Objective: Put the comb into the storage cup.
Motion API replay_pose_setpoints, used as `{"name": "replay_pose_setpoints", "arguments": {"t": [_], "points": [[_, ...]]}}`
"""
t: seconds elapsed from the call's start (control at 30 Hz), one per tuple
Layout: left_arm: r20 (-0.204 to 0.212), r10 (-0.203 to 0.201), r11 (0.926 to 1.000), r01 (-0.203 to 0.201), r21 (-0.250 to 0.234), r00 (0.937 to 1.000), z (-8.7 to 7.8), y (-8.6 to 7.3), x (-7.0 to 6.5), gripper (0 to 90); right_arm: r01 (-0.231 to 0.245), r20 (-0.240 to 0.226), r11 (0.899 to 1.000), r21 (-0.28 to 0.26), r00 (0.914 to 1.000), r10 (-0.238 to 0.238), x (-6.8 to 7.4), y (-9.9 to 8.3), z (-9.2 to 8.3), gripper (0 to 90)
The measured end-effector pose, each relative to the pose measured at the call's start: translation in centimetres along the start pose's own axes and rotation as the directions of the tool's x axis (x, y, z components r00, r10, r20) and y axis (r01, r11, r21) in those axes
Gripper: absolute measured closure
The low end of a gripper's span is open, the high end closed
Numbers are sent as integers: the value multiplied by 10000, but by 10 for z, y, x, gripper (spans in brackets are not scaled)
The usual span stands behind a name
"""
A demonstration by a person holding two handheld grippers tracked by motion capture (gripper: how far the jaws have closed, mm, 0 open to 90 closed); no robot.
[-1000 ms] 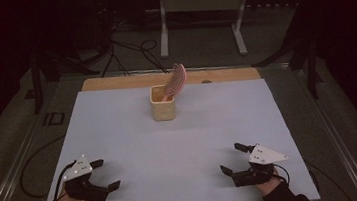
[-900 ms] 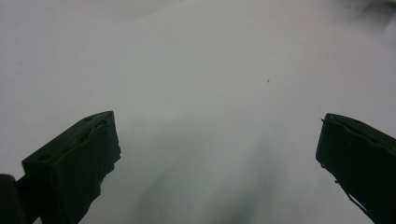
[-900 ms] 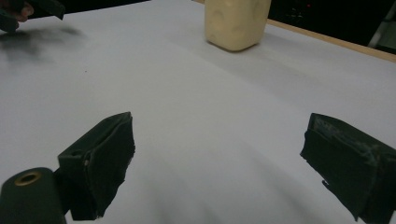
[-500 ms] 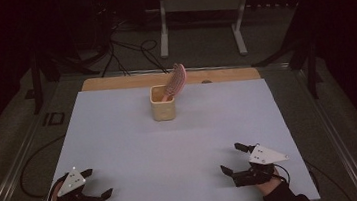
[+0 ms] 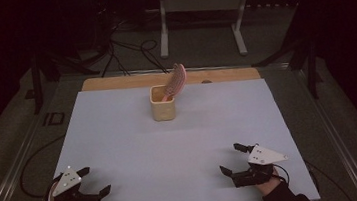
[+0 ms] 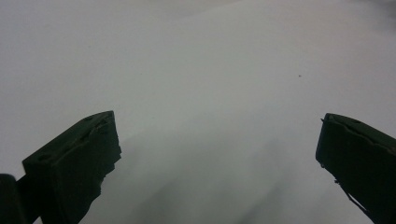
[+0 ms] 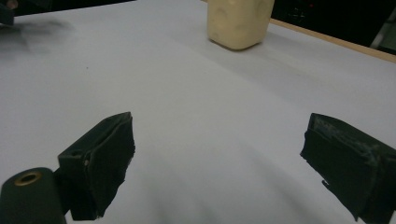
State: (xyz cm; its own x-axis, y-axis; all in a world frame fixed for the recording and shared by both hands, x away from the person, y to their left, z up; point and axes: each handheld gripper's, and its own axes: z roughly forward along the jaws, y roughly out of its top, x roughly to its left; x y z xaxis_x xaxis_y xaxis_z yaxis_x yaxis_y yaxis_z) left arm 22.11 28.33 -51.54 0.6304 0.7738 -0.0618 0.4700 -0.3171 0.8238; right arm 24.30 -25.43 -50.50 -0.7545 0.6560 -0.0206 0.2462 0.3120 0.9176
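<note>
Cup (image 5: 163, 104) sits at the table's (image 5: 136, 150) far middle, brush (image 5: 176, 80) standing in it (leaning right). Left gripper (image 5: 96, 183) at near left corner, right gripper (image 5: 231, 160) near right, both well apart from the cup.

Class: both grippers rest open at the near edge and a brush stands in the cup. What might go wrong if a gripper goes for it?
1. The pink brush leans out of the cream cup; a sideways pull might tip the cup.
2. Left gripper and right gripper both start far off; a long reach may misalign.
</note>
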Motion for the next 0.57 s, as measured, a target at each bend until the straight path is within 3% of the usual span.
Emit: {"name": "replay_pose_setpoints", "arguments": {"t": [0.57], "points": [[-49, -138, 9999, 138, 49, 9999, 2, 0, 1, 0, -5, -32, 10000, 61, 10000, 6, 0, 0, 2, 90]]}}
